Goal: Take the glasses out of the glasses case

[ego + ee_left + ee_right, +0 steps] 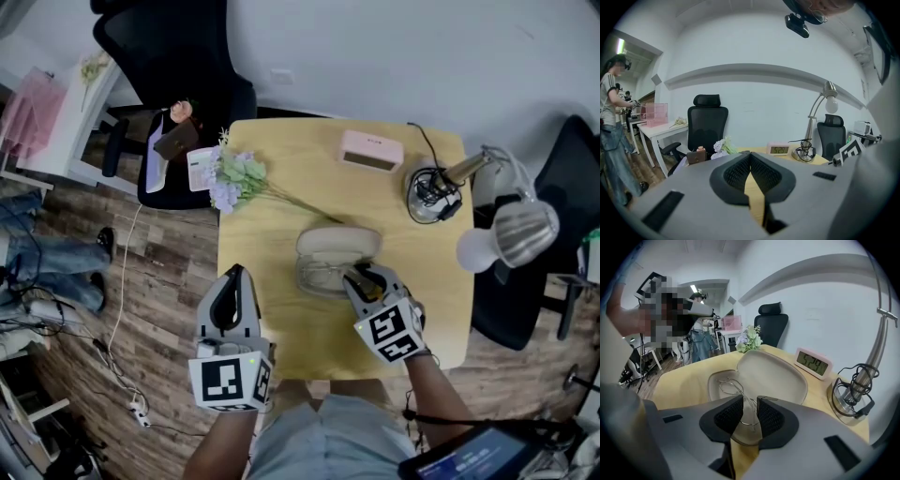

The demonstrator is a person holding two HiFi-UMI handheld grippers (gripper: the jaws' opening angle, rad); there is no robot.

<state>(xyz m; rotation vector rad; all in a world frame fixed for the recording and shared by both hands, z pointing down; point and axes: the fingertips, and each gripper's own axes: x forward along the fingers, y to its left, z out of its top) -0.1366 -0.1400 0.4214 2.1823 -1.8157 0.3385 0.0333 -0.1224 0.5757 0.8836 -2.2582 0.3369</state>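
Note:
An open beige glasses case (337, 242) lies in the middle of the yellow table (281, 244), its lid (774, 373) tipped back. Thin wire-framed glasses (726, 384) rest in its tray. My right gripper (750, 401) reaches down into the near end of the case, and part of the wire frame runs up between its two black pads (771, 416). A narrow gap still shows on each side of the wire. In the head view the right gripper (356, 274) covers the case's right end. My left gripper (234, 274) hovers at the table's left edge, tips (750, 153) together and holding nothing.
A pink digital clock (371, 150) stands at the back of the table, a bunch of artificial flowers (234, 178) at the back left, and a desk lamp (433, 192) with its cable at the right. A black office chair (178, 56) stands behind. A person (611, 131) stands far left.

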